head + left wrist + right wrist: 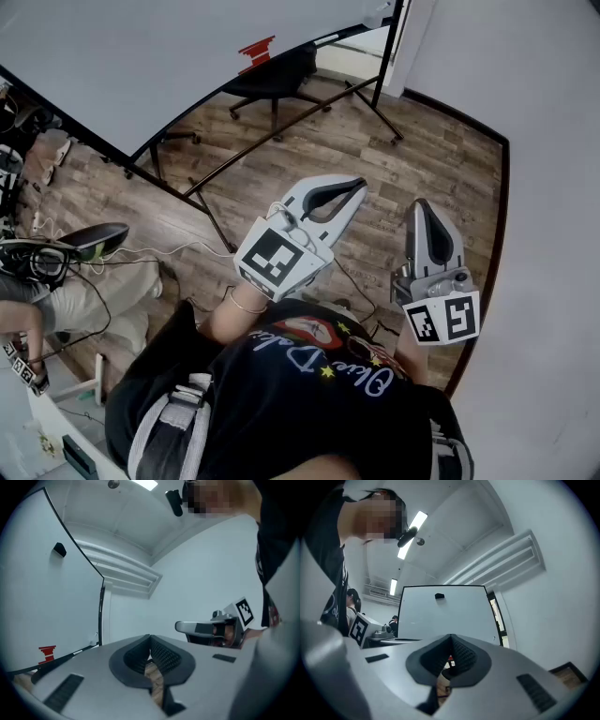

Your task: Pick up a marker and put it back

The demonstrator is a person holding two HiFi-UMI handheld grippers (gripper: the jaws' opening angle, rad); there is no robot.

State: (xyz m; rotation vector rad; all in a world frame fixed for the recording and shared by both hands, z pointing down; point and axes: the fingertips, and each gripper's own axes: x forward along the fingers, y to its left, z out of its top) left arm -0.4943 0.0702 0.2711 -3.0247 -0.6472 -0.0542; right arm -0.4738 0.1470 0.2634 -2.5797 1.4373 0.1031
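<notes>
In front of a whiteboard (141,56) on a wood floor (422,159), a standing person holds two grippers out ahead of the body. The left gripper (361,184) has its jaws pressed together, tips touching, with nothing between them. The right gripper (419,204), just beside it, is likewise closed on nothing. A red item (255,52) sits on the board's lower ledge, well apart from both grippers; it is too small to tell whether it is the marker. A black office chair (272,80) stands behind the board.
</notes>
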